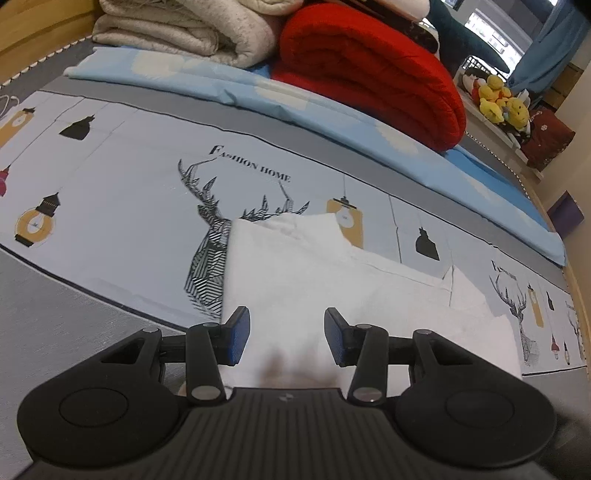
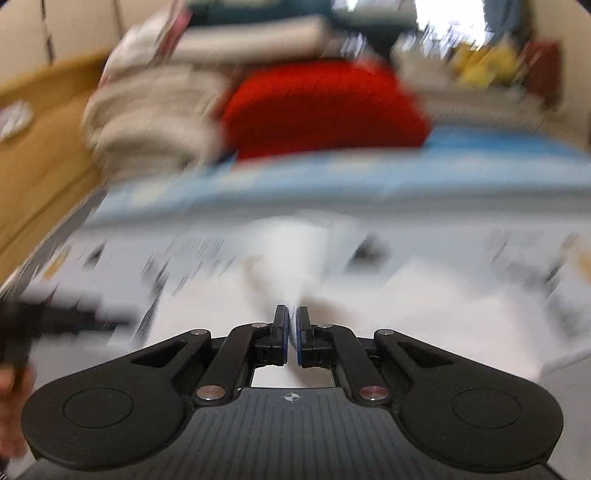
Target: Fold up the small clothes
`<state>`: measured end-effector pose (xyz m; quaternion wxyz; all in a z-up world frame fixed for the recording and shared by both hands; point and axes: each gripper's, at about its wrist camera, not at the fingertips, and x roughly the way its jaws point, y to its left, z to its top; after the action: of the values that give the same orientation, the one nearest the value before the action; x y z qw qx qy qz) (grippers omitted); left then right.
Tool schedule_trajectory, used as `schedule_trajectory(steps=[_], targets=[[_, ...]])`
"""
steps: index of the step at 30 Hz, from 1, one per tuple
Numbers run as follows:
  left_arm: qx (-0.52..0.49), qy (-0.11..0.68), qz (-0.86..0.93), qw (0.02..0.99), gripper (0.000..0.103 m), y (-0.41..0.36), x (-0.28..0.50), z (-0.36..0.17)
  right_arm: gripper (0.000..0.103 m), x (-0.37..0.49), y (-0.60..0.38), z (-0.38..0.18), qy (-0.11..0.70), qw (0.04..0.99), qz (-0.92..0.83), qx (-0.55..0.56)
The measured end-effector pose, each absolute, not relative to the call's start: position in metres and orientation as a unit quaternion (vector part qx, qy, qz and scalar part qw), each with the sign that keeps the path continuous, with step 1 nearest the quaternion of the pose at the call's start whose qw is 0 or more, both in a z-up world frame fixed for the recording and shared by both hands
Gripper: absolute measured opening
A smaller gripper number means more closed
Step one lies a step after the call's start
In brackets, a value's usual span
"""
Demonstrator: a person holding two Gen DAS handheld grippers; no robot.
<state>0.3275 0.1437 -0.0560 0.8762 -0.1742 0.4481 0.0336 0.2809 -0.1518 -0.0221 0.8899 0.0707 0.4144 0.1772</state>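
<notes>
Left gripper: jaws apart, blue pads facing each other, nothing pinched between them; white garment lies below and beyond the gap, no contact visible. Right gripper: jaws drawn together, with a thin white edge of cloth running up from between the pads, so it looks clamped on the garment; heavy blur in that view, grip read with some caution. A dark blurred shape at the left edge of the right view, cannot tell what it is. Garment spread flat on the bed sheet, toward the near edge, partly folded, with layered edges stepping down to the right; its far left corner overlaps the printed deer head on the sheet. Sheet pale grey-blue with lamp and bulb prints and the words "Fashion Home". Beyond it, along the far edge of the bed, a light blue quilt with white patches lies in a long strip. On the quilt, a folded red blanket toward the right, and a stack of cream and grey blankets toward the left, touching it. Off the far right corner, yellow plush toys on a shelf, blue curtain behind. Wooden bed frame shows at the left.
</notes>
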Motion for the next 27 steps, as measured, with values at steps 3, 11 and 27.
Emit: schedule_trajectory(steps=[3, 11, 27], targets=[[-0.179, 0.451, 0.039, 0.874, 0.049, 0.149, 0.327, -0.057, 0.004, 0.273, -0.133, -0.057, 0.472, 0.865, 0.165, 0.046], [-0.181, 0.453, 0.043, 0.872, 0.049, 0.143, 0.334, -0.062, 0.004, 0.283, -0.146, -0.060, 0.488, 0.859, 0.139, 0.074], [-0.230, 0.439, 0.137, 0.858, 0.049, 0.176, 0.339, -0.070, 0.014, 0.273, -0.089, -0.070, 0.504, 0.825, 0.256, -0.023]])
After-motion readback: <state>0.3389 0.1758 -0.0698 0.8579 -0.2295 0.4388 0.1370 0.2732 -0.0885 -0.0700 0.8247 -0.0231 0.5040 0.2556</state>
